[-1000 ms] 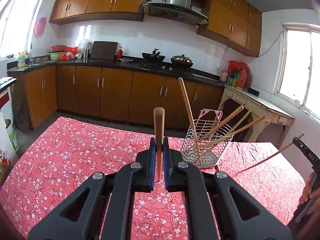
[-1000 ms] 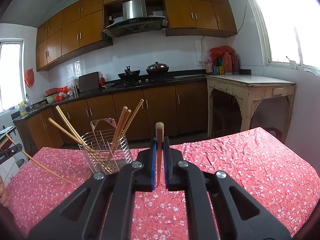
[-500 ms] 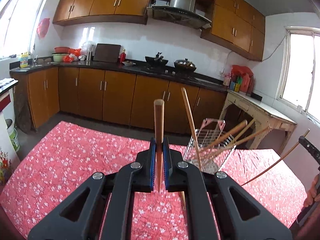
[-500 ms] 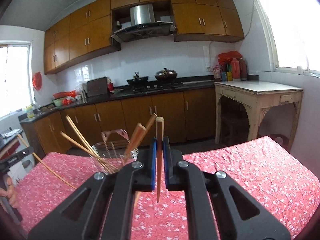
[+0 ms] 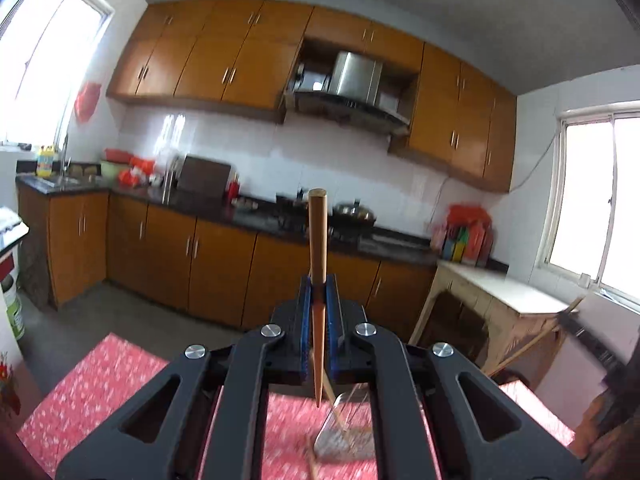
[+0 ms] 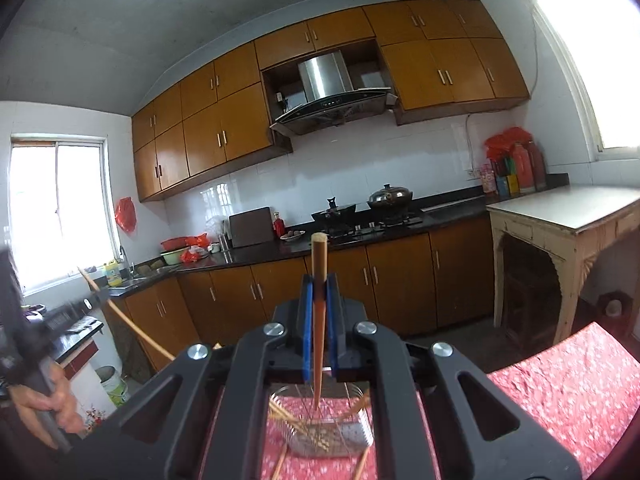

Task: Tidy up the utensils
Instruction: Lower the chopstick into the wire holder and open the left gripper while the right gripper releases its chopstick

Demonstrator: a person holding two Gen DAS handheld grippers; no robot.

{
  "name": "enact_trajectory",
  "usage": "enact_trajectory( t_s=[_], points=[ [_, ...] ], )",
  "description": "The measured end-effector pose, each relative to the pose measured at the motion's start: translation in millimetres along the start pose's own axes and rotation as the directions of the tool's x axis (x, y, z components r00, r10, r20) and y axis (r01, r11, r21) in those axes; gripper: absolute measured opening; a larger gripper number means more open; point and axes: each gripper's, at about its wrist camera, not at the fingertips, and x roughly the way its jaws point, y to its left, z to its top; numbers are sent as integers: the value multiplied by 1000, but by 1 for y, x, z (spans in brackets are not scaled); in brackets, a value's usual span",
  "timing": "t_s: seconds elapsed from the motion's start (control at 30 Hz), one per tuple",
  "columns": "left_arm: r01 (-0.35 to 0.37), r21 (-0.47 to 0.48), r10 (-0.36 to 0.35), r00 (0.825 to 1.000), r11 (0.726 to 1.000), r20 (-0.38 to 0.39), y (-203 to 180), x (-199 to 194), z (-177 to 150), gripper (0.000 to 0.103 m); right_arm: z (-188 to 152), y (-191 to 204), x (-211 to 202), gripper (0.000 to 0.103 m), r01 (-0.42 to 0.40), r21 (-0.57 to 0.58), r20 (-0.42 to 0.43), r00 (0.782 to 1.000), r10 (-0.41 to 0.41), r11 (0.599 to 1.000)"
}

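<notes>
My left gripper is shut on a wooden chopstick held upright, its thin tip pointing down just left of the blurred wire utensil basket. My right gripper is shut on another wooden chopstick, its tip hanging over the open wire basket, which holds several chopsticks. The right gripper and its chopstick show at the right of the left wrist view. The left gripper's chopstick and the hand show at the left of the right wrist view.
The basket stands on a table with a red flowered cloth, also seen in the left wrist view. Behind are brown kitchen cabinets, a dark counter with pots and a pale side table.
Both grippers have risen and closed in over the basket, each still holding its chopstick. The basket has dropped from mid-frame to beneath the gripper fingers in both views.
</notes>
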Motion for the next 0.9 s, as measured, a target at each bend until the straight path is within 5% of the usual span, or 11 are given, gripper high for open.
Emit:
enact_trajectory(
  t_s=[0.23,0.5,0.9],
  points=[
    [12,-7,-12,999,1000,44,-26,38,0,7,-13,9,48,7,12,-47,-13,1000,-12,999],
    [44,-35,-48,993,998,-110,-28,91,-39,7,-29,-9,81,7,-4,10,-103,995,5,1000],
    [46,-25,-51,961,999,-273,-21,113,-67,7,-53,-19,113,8,-3,72,-204,979,18,997]
  ],
)
